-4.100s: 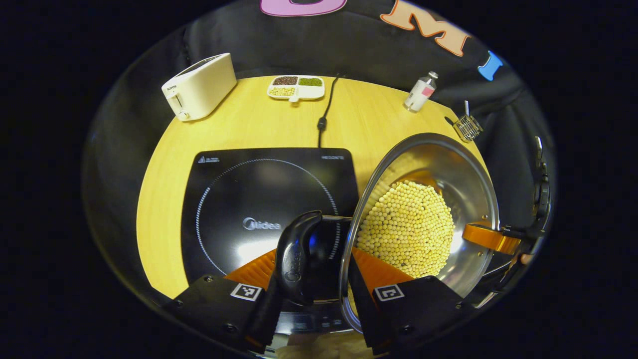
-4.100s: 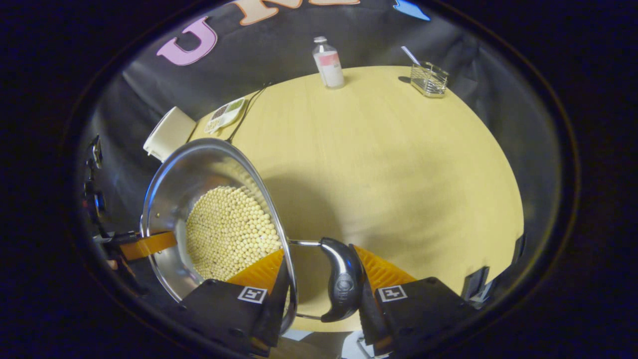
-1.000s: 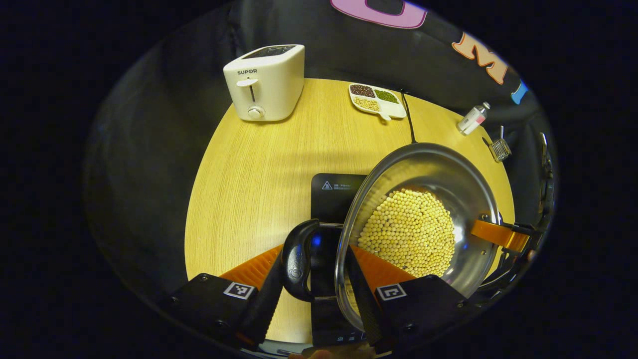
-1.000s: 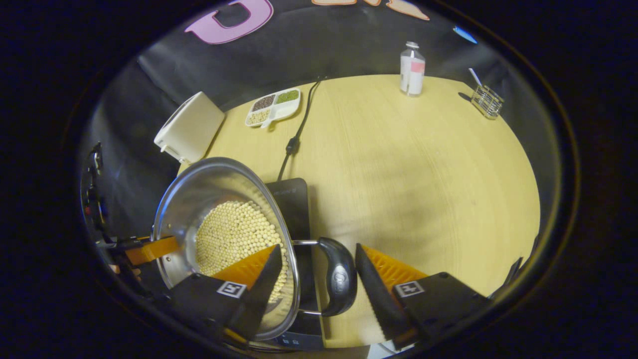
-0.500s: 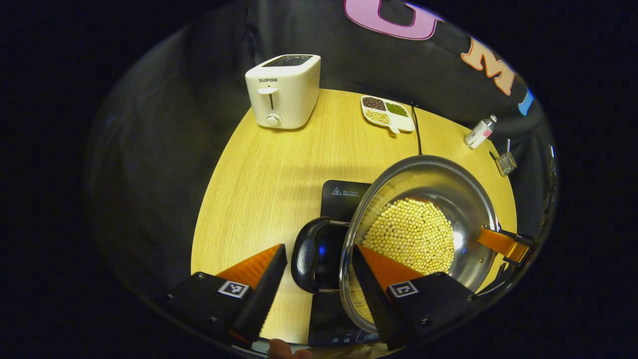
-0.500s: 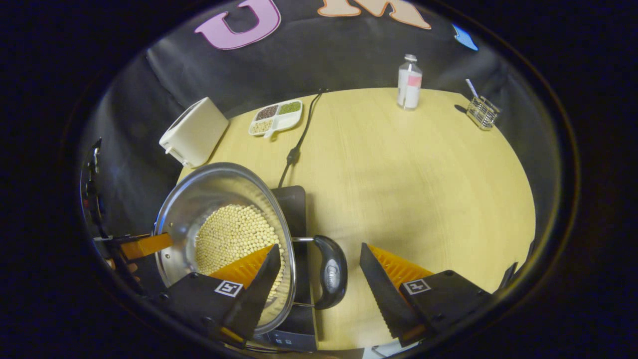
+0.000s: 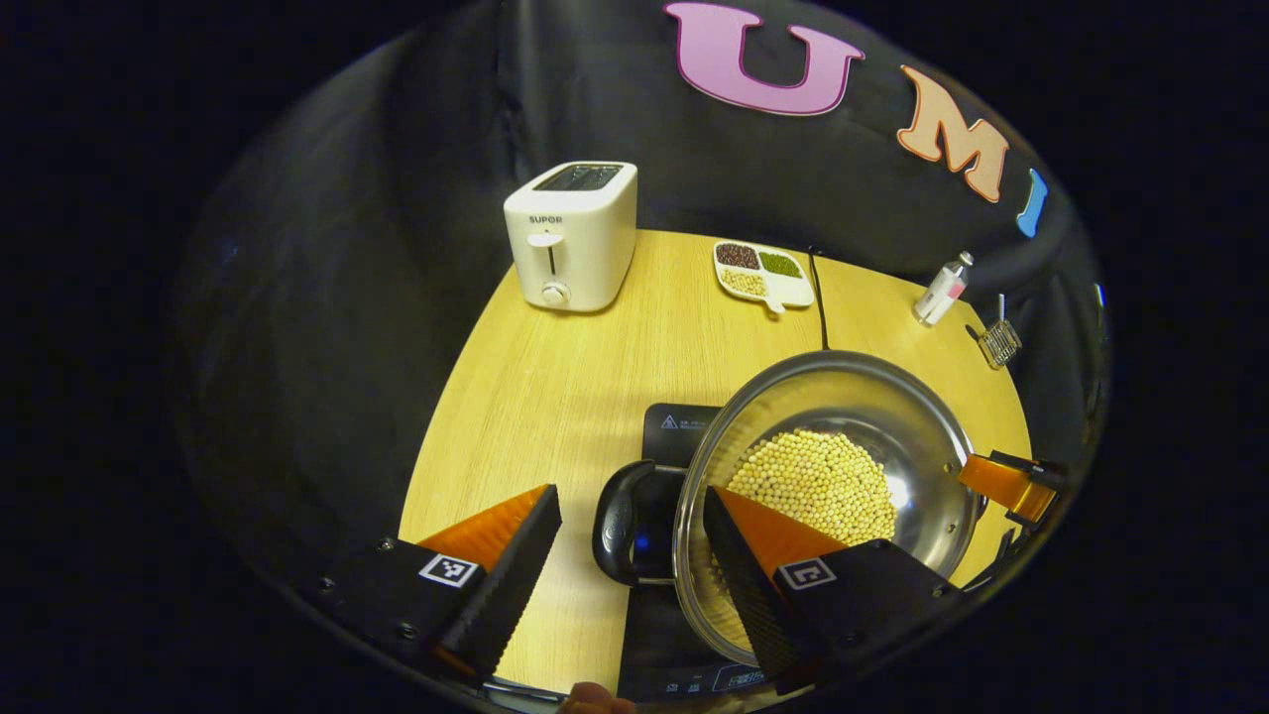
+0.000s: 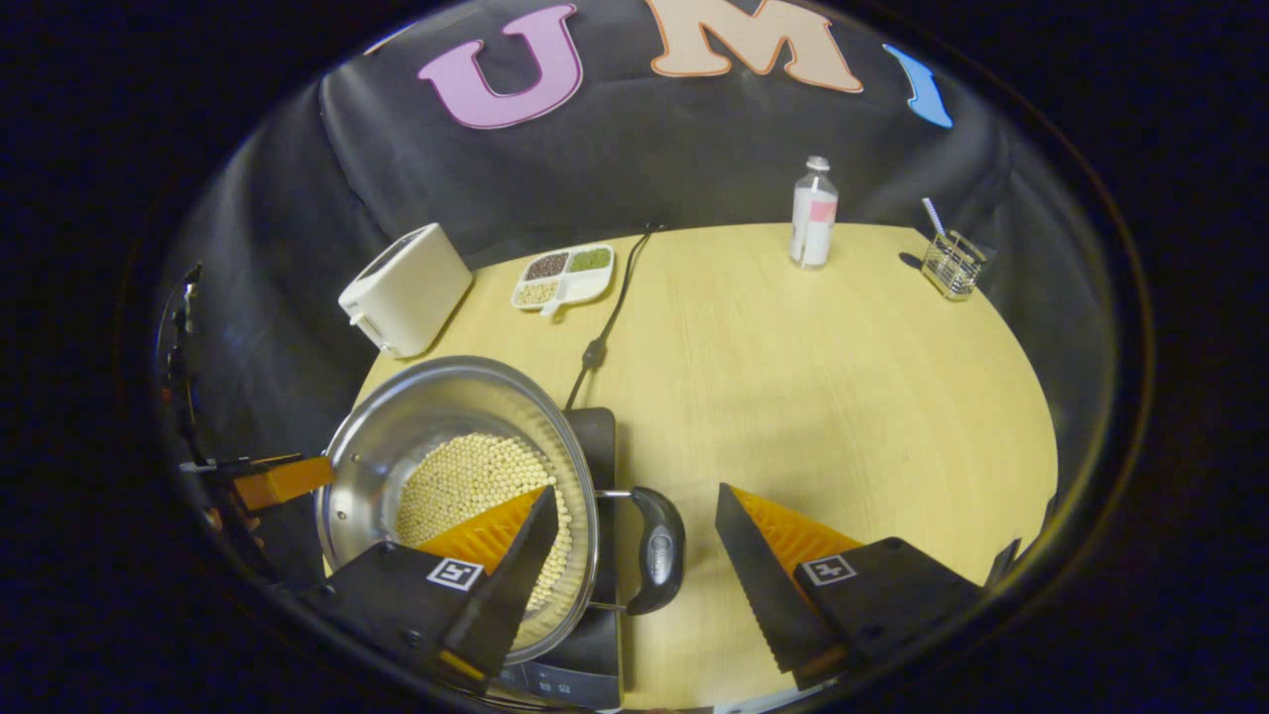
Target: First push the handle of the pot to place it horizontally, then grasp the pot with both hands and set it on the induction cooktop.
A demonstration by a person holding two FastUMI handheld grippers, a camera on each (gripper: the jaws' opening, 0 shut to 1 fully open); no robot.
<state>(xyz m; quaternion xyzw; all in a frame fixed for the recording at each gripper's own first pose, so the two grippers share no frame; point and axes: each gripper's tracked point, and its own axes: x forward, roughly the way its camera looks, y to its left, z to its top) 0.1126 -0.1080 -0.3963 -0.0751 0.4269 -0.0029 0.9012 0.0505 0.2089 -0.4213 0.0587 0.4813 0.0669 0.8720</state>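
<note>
At the bottom of each view the jaws now stand wide apart: the left gripper [image 7: 625, 555] and right gripper [image 8: 634, 550] have let go of the pot's handles [image 7: 617, 523] and pulled back — a second ago they were closer in. The pot [image 7: 892, 416], lower right in the left gripper view, sits on the cooktop [image 7: 674, 426], beans [image 7: 818, 481] level. Judging by this, the placing looks done — only withdrawal remains. At the upper left stands the toaster [image 7: 573, 236].
</note>
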